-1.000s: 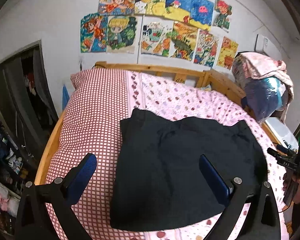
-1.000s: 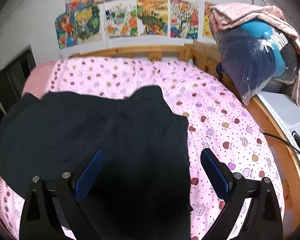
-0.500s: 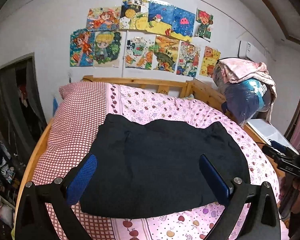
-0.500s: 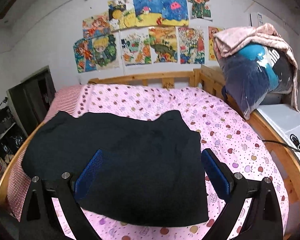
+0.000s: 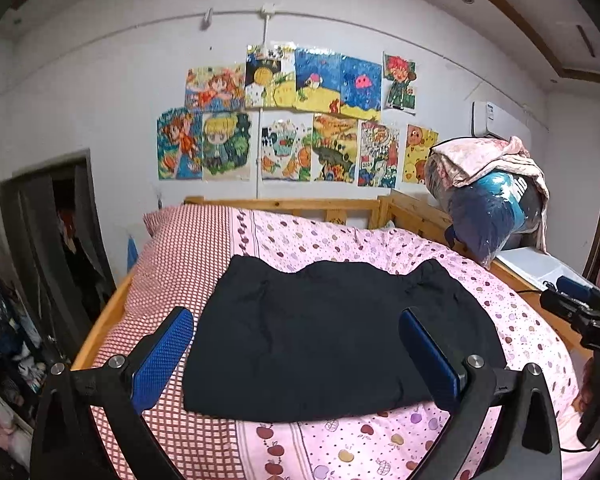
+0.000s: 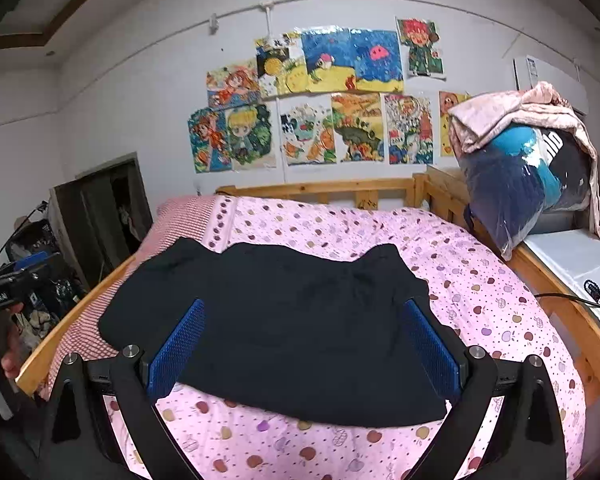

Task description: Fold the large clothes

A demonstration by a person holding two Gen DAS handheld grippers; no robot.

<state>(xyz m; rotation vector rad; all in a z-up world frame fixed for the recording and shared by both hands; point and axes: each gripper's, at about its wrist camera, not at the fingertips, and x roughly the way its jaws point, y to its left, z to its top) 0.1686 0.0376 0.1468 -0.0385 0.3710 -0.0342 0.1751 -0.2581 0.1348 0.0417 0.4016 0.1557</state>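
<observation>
**Both grippers wide apart above the folded dark garment**

In the left wrist view, the left hand-held gripper with blue ribbed pads (image 5: 296,354) has its fingers spread wide and holds nothing; it touches nothing that I can see. The black cloth garment, folded to a broad rectangle (image 5: 332,332), lies ahead of it and below, on the pink fruit-print bed cover (image 5: 380,248), its left part over the red-checked strip by the bed's left edge. Its long axis runs across the bed, from left edge toward right edge. The right gripper shows at the far right.

In the right wrist view, the right hand-held gripper (image 6: 300,344) is also wide apart and empty. The garment (image 6: 284,320) lies straight ahead, its near edge close to the foot side. Neither hand looks clearly nearer; each faces its own end.
</observation>
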